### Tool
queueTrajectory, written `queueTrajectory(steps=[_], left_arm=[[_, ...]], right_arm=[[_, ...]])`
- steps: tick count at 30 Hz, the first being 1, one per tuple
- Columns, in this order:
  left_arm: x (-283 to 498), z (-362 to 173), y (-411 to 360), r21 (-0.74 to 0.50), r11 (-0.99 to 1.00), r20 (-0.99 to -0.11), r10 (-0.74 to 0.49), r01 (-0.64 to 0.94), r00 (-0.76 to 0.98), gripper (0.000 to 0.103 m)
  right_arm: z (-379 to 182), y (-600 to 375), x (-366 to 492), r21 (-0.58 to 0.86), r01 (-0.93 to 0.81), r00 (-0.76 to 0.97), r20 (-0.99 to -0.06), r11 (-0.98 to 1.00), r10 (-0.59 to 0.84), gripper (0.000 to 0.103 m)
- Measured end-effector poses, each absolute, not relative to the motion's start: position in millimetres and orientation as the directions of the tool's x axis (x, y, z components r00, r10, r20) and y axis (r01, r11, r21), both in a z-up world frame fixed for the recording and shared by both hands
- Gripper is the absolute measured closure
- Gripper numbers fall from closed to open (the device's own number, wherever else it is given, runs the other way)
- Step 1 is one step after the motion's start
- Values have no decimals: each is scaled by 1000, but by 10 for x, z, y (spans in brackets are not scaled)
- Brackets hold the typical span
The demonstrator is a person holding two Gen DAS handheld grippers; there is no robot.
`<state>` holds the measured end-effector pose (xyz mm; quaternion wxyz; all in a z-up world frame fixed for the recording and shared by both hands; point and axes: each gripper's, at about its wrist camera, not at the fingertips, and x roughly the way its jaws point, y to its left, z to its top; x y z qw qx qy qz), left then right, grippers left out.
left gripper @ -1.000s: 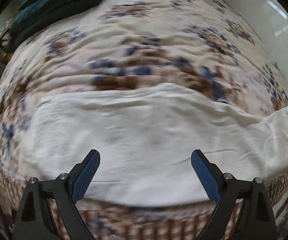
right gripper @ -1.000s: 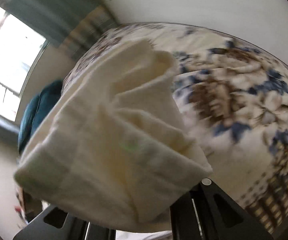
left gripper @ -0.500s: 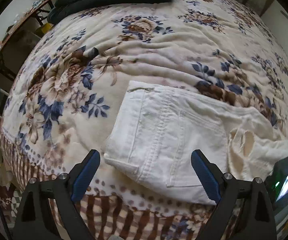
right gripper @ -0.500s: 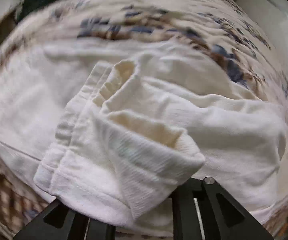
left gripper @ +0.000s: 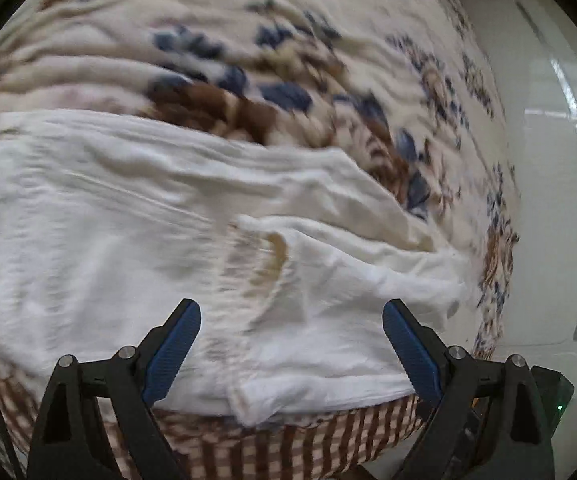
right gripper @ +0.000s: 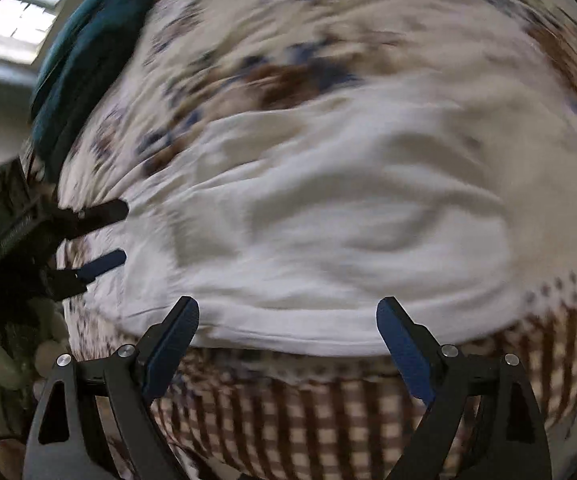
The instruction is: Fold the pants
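White pants [left gripper: 160, 216] lie folded over on a floral blanket [left gripper: 248, 40], near the bed's front edge. A leg end [left gripper: 368, 280] lies on top at the right. My left gripper [left gripper: 291, 320] is open and empty, hovering over the pants' near edge. In the right wrist view the pants [right gripper: 348, 216] fill the middle, blurred. My right gripper [right gripper: 287, 316] is open and empty just over their near edge. The left gripper [right gripper: 100, 236] shows there at the left, jaws apart, beside the pants.
The blanket's checked brown border [right gripper: 328, 408] hangs over the bed's front edge. A dark teal pillow or cover [right gripper: 88, 52] lies at the far end of the bed. A white wall or cabinet [left gripper: 548, 200] stands to the right.
My right gripper has let go of the pants leg end it held and is now open; the leg end lies on the folded pants. Both views have swung and blurred.
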<state>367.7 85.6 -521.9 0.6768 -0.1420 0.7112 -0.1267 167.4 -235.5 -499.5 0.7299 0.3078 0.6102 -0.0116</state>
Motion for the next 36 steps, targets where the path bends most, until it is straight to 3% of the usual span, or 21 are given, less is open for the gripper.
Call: queueTrajectory(steps=[2,4,7,10,15,17,18,19,23,24,27,28,32,34,36], left_arm=[[3670,-5317,702,-362,932,-931,-360,19,-51,22],[3661,-5398,556,-330,940,-944,-326,89,-54,52],[3666,-5585,399,-266,947,-964,-258,179,-67,87],[3676,-5718,408,-179,958,-984,-170,223,-61,98],[3667,-5636,507,-95,953,-995,-94,288,-18,97],[3632,-5577,474,-70,949,-997,-73,308,-1,97],[3622,-5570,475,-64,948,-998,-67,312,-1,97],[3617,-5582,487,-60,950,-998,-60,306,-10,97],[3580,-5411,541,-71,956,-997,-63,286,-37,93],[3578,-5310,535,-68,953,-998,-64,294,-22,84],[3627,-4890,446,-94,937,-991,-121,336,59,57],[3666,-4821,385,-101,930,-988,-135,354,73,46],[3869,-4918,18,-256,836,-960,-280,484,-24,44],[3923,-5156,-250,-296,776,-954,-270,557,-130,44],[3844,-5366,-475,-343,698,-939,-242,628,-244,44]], right_arm=[[-5109,-2556,1587,425,449,252,-904,786,345,11],[-5234,-2745,1499,412,509,246,-911,756,331,12],[-5406,-2989,1372,442,579,259,-897,686,359,17],[-5514,-3012,1232,486,623,277,-870,613,409,18],[-5745,-2935,1113,558,682,305,-805,474,509,30],[-5880,-2915,1092,575,701,328,-785,422,525,54],[-5942,-2916,1086,566,716,328,-789,409,519,74],[-6018,-2902,1089,545,730,302,-798,412,521,75],[-5884,-2888,1143,527,685,223,-809,503,544,74],[-5765,-2893,1195,511,650,194,-827,562,528,71],[-5341,-2944,1487,468,489,165,-878,736,449,42],[-5203,-2961,1663,440,411,165,-897,798,410,42],[-5043,-2842,2480,323,16,83,-944,946,321,42],[-5117,-2733,2813,209,-205,21,-976,956,218,42],[-5255,-2647,2982,195,-364,-66,-981,911,183,42]])
